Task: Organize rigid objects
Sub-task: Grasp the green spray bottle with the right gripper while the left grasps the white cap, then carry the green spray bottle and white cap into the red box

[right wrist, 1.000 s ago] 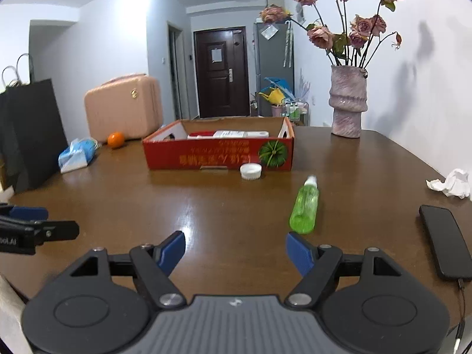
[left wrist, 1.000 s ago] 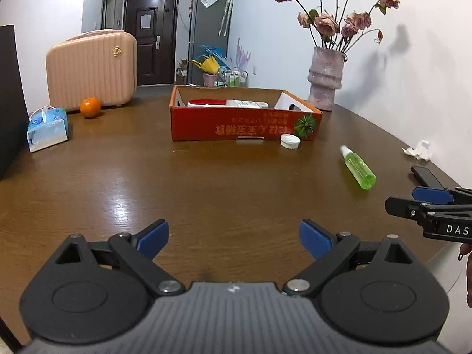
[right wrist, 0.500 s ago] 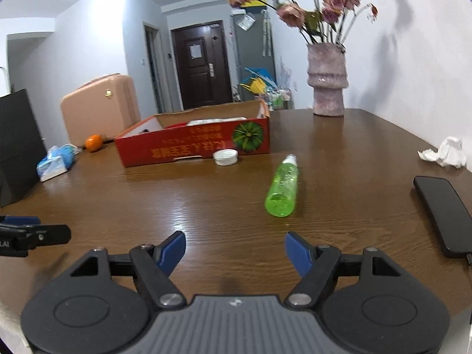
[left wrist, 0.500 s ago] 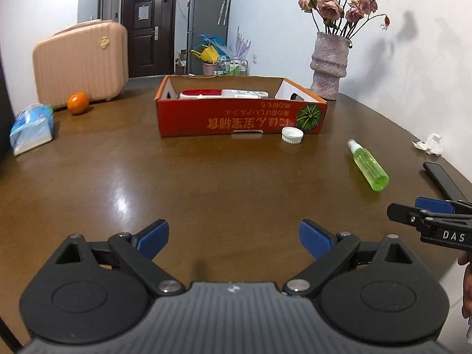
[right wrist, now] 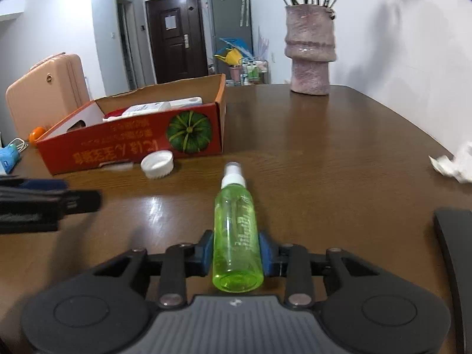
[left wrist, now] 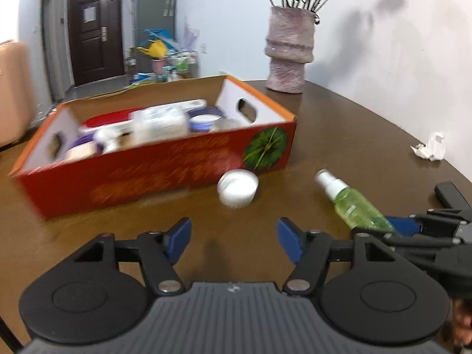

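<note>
1. The right gripper [right wrist: 236, 255] is clenched on the green spray bottle [right wrist: 237, 236]: both blue pads press the flanks of its translucent cylindrical plastic body at bottom centre of the right wrist view, and the white pump nozzle points away up the frame.
2. The left gripper [left wrist: 234, 240] is released, its blue pads wide apart over bare wood at lower centre of the left wrist view.
3. Just above it lies a ribbed white cap [left wrist: 237, 187], round and shallow, close to the front wall of the red cardboard box [left wrist: 165, 174].
4. The box, rectangular with a printed green pumpkin, fills the left-centre and holds white tubes and round jars, blurred.
5. All sit on a glossy brown wooden table [right wrist: 324, 153].
6. A rough pink ceramic vase [right wrist: 309, 50] stands upper right.
</note>
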A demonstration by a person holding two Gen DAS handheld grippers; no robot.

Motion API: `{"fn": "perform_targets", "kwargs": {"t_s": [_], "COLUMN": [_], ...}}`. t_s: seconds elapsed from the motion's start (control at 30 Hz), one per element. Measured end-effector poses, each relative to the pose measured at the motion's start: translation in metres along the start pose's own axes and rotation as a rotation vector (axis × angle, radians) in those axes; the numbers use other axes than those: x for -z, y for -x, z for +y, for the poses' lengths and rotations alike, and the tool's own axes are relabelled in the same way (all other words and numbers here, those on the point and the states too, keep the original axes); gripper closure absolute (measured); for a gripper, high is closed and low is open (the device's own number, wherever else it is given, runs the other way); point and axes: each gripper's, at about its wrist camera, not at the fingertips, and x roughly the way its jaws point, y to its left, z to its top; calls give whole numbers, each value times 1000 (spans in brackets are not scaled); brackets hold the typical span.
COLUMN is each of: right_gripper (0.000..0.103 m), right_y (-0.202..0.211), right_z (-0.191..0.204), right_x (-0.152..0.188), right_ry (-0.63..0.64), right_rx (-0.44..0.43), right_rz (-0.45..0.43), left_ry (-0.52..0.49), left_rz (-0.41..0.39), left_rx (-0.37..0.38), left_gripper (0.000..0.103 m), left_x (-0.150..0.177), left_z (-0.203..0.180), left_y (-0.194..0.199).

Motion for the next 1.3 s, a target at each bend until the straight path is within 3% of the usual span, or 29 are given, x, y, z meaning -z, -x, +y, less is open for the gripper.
{"fn": "perform_targets", "kwargs": {"t_s": [0.2, 0.27, 0.43, 0.6, 0.83, 1.1, 1.3], "right_gripper": [73, 73, 72, 73, 73, 73, 73], "right_y": [-41, -49, -59, -59, -29, 34, 72], "right_z": [-11, -16, -18, -21, -14, 28, 60], "right_x": [-32, -38, -41, -39, -14, 38, 61], "right_ry": [0, -10, -4, -28, -91, -56, -23], "right_rx": [3, -2, 10, -3, -47, -140, -189], "right_rz": [2, -1, -28, -45, -57, -48, -56], "left_ry": [27, 33, -74, -76, -106, 7, 74], "left_rz": [55, 44, -3, 6, -6, -4, -19], "left_rx": [17, 30, 8, 14, 33, -111, -148], "left_gripper": [62, 62, 63, 63, 63, 63, 63], "left_x": [-25, -23, -15, -15, 21, 84, 106], "left_z": [-2, -2, -14, -14, -20, 3, 22], "left_y": [-66, -69, -71, -66, -7, 72, 120]}}
